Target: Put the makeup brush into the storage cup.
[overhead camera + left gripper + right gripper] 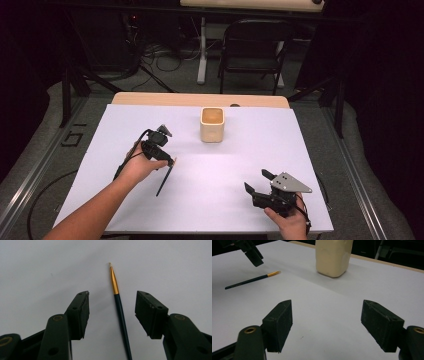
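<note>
Your left gripper (111, 312) is hovering jaws wide, gripping nothing, straddling the brush (120, 312) lying on the sheet (240, 150) | cup (212, 125) is standing centre-far | your right gripper (327, 325) is resting near-right, jaws spread, empty.

White table (300, 165) w/ wood edge, black folding chair (252, 50) behind, cables (160, 60) on grey floor

The high view looks forward and down on the whole desk (200, 200). Both gripper views sit low and close, sharing the paintbrush (120, 307) near the cup (333, 256).
</note>
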A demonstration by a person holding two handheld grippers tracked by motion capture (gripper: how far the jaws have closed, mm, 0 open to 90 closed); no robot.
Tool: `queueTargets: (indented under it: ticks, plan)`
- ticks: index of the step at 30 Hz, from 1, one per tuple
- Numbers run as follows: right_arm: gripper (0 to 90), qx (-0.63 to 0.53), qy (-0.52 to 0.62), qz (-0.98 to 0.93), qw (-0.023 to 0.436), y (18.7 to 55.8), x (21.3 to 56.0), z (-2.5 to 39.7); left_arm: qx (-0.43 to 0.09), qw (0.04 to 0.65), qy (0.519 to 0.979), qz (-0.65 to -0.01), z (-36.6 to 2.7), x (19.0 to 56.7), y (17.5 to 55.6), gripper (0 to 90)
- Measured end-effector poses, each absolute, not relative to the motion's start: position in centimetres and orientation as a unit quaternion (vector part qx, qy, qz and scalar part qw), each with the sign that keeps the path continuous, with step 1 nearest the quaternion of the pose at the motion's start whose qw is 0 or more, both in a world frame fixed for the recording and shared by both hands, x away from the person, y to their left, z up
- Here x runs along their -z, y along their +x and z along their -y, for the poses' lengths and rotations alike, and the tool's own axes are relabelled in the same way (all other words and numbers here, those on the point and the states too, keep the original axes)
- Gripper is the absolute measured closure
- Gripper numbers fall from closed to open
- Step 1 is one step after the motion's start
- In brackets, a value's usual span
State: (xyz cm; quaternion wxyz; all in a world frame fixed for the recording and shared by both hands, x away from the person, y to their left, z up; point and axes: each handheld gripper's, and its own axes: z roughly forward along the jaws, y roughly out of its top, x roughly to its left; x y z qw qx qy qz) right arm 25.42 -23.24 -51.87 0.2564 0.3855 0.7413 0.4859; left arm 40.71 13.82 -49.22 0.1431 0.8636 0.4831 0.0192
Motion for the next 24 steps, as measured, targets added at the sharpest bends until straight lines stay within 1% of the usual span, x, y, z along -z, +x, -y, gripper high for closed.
queueTargets:
  ticks: [7, 9, 15, 24]
  plan:
    - [25.2, -0.486, 0.386, -0.741, 0.256, 25.5, 51.9, 23.2, -0.014, 0.134, 0.865, -0.483, -13.5, 49.4, 40.8, 46.0]
    - [25.3, -0.485, 0.387, -0.742, 0.255, 25.4, 51.9, 23.3, -0.012, 0.131, 0.866, -0.483, -13.4, 49.4, 40.9, 47.9]
    - [25.3, -0.486, 0.386, -0.742, 0.254, 25.4, 51.9, 23.2, -0.008, 0.121, 0.867, -0.483, -13.1, 49.7, 41.0, 48.7]
    - [25.3, -0.486, 0.385, -0.742, 0.254, 25.4, 51.9, 23.2, -0.001, 0.106, 0.865, -0.49, -12.6, 50.1, 41.2, 52.2]
